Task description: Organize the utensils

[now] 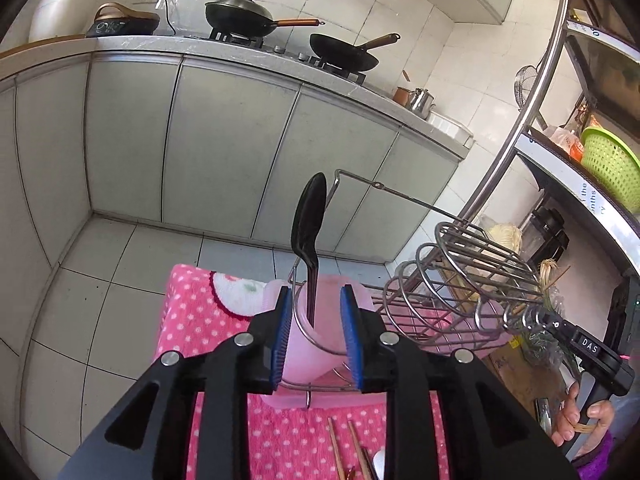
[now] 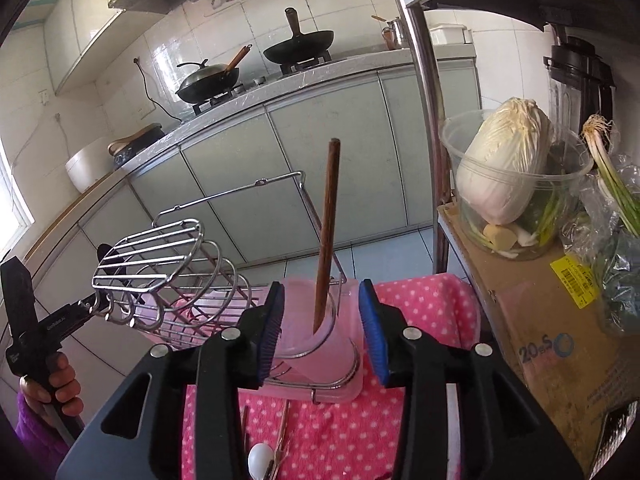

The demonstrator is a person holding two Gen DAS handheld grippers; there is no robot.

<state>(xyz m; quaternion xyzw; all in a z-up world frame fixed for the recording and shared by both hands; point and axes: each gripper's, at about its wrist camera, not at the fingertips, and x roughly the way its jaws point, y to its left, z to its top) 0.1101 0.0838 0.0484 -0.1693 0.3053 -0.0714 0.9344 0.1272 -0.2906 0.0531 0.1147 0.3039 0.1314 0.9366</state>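
A black spoon (image 1: 308,216) stands upright in a pink cup (image 1: 320,348) that sits in a ring of the wire utensil rack (image 1: 460,280). My left gripper (image 1: 316,300) is open; its blue pads flank the cup and spoon handle without touching them. In the right wrist view a brown chopstick (image 2: 329,220) leans in another pink cup (image 2: 316,348) of the same rack (image 2: 160,256). My right gripper (image 2: 320,292) is open, its pads clear of the chopstick. More chopsticks (image 1: 336,448) and a white spoon (image 2: 259,458) lie on the pink dotted towel (image 1: 208,320).
Behind stands a counter with two woks (image 1: 240,16) on a stove. To the right are a metal shelf pole (image 2: 428,120), a cabbage (image 2: 504,164) in a clear tub on a cardboard box (image 2: 540,320), and a green basket (image 1: 612,168). Tiled floor lies to the left.
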